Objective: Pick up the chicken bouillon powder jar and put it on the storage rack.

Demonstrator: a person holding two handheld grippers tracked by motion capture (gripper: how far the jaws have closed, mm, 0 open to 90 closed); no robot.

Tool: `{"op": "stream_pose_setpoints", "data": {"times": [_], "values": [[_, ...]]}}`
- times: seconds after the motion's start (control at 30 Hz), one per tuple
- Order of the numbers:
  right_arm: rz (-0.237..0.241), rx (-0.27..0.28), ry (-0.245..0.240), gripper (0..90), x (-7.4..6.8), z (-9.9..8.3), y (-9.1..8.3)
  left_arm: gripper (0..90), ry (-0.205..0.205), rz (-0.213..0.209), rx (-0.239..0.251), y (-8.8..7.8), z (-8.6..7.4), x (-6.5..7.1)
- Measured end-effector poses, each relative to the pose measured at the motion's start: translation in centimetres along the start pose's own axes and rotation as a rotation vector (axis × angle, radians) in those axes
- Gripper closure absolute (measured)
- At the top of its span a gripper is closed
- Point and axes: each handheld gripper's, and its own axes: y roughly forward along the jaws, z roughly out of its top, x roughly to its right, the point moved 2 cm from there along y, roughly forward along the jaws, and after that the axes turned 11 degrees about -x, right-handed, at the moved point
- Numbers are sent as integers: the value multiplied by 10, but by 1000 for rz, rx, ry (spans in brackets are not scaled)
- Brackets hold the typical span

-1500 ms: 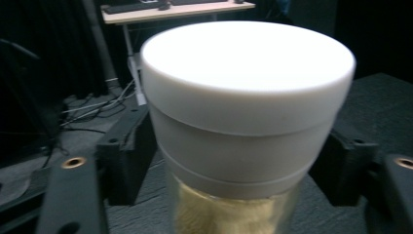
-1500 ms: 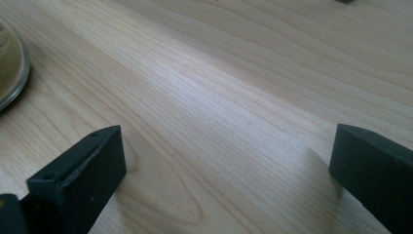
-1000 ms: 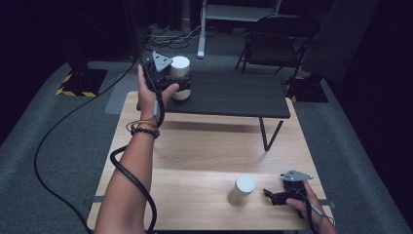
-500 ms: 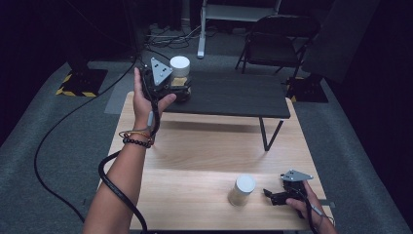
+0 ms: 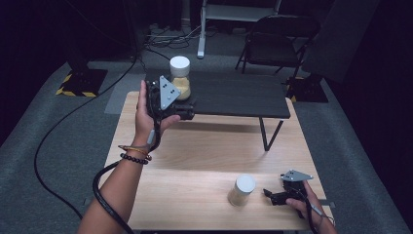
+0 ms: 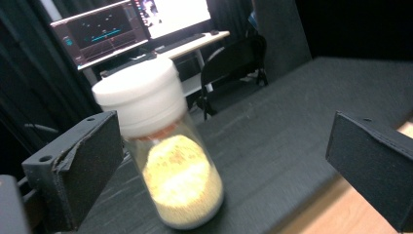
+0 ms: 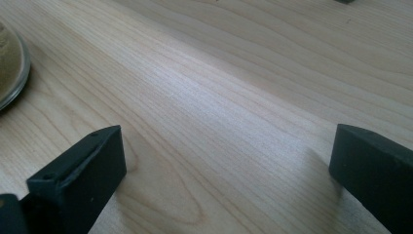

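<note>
We note the left gripper (image 5: 187,111) raised at the far left edge of the wooden table (image 5: 204,161), held in the person's left hand (image 5: 148,119), its grey three-cornered plate facing the high view. Its jaws stand wide apart, holding nothing. In the left gripper view a glass jar with a white lid (image 6: 158,146) stands upright on the dark raised shelf (image 6: 302,126), partly filled with yellow granules; it sits just beside the left-hand jaw of that view, well clear of the right-hand one, and we cannot tell whether it touches the near jaw. In the high view the same jar (image 5: 180,78) stands near the shelf's left end, just beyond the gripper. A cable (image 5: 104,195) trails from the gripper along the forearm. We record the right gripper (image 5: 269,195) low over the near right corner of the table, held in the person's right hand (image 5: 302,204), jaws likewise wide and empty, pointing toward a second white-lidded jar (image 5: 242,190) that stands upright on the wood just beside it, apart from the jaws. In the right gripper view the rounded base of that jar (image 7: 12,73) shows at the left edge, with bare wood grain between the two jaws. Behind the shelf we observe a black folding chair (image 5: 272,44) and, in the left gripper view, lit monitors (image 6: 131,27) on a desk.
</note>
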Motion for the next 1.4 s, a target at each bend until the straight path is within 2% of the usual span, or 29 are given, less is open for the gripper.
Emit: {"op": "stream_pose_setpoints", "data": {"times": [0.07, 0.13, 0.23, 0.33, 0.53, 0.7, 0.8, 0.93, 1.17, 1.4], "values": [[0, 0, 0, 0, 0, 0, 0, 5, 36, 7, -6, -3, -3, 5], [0, 0, 0, 0, 0, 0, 0, 5, 50, -10, -11, -6, -8, 7], [0, 0, 0, 0, 0, 0, 0, 5, 81, -8, -24, -8, -14, 13], [0, 0, 0, 0, 0, 0, 0, 5, 95, -28, -33, -11, -22, 17], [0, 0, 0, 0, 0, 0, 0, 6, 137, -24, -51, -14, -36, 30], [0, 0, 0, 0, 0, 0, 0, 5, 112, -46, -61, -15, -51, 37], [0, 0, 0, 0, 0, 0, 0, 6, 123, -54, -87, -13, -60, 43], [0, 0, 0, 0, 0, 0, 0, 6, 116, -70, -123, -10, -71, 48], [0, 0, 0, 0, 0, 0, 0, 6, 122, -75, -180, -7, -89, 57], [0, 0, 0, 0, 0, 0, 0, 6, 107, -82, -237, -3, -111, 65]]}}
